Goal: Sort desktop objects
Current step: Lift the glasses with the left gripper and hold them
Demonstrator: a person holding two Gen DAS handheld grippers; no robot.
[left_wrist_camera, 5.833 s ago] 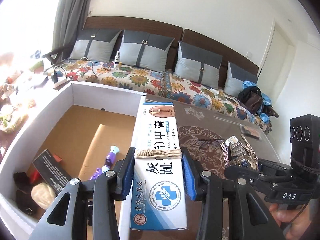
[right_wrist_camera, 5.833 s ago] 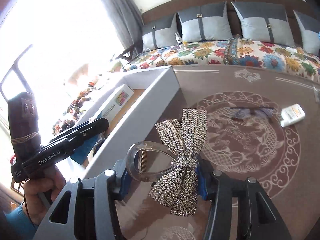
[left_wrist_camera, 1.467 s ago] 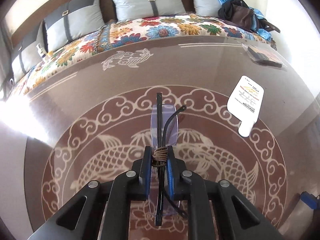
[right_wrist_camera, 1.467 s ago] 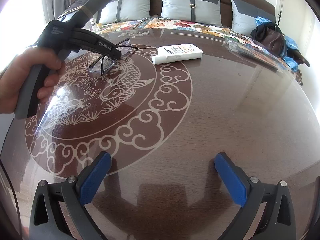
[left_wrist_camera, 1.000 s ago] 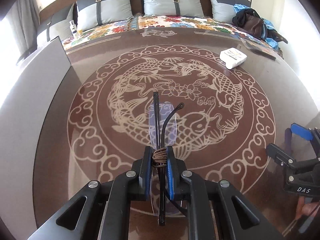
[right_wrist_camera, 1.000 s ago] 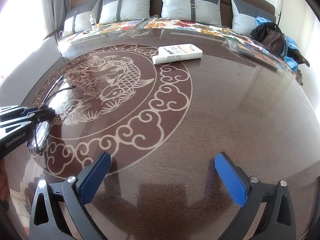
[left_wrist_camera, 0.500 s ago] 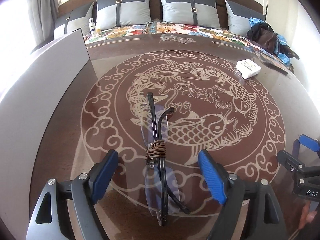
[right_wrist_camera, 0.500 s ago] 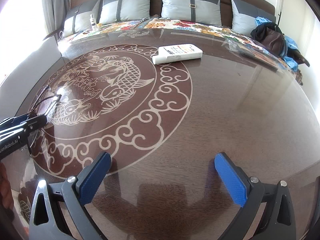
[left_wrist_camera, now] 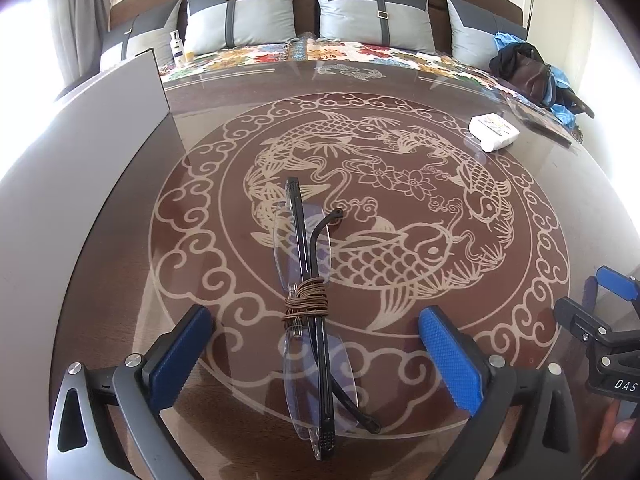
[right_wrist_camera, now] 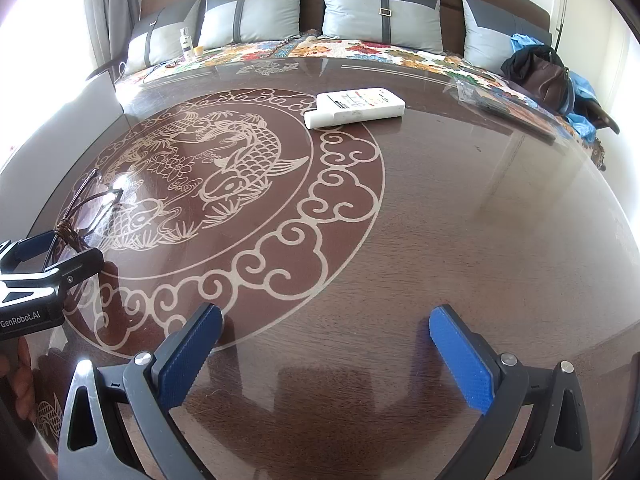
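Released: left gripper (left_wrist_camera: 312, 344) jaws opening wide, folded glasses (left_wrist_camera: 310, 292) loose between them on bench (left_wrist_camera: 400, 80). Right gripper (right_wrist_camera: 324, 354) open, empty. I'd regrasp and carry them to the box (left_wrist_camera: 80, 160), I judge.

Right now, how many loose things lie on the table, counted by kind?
Folded glasses: 1
White bottle: 1
Clear flat packet: 1
Total: 3
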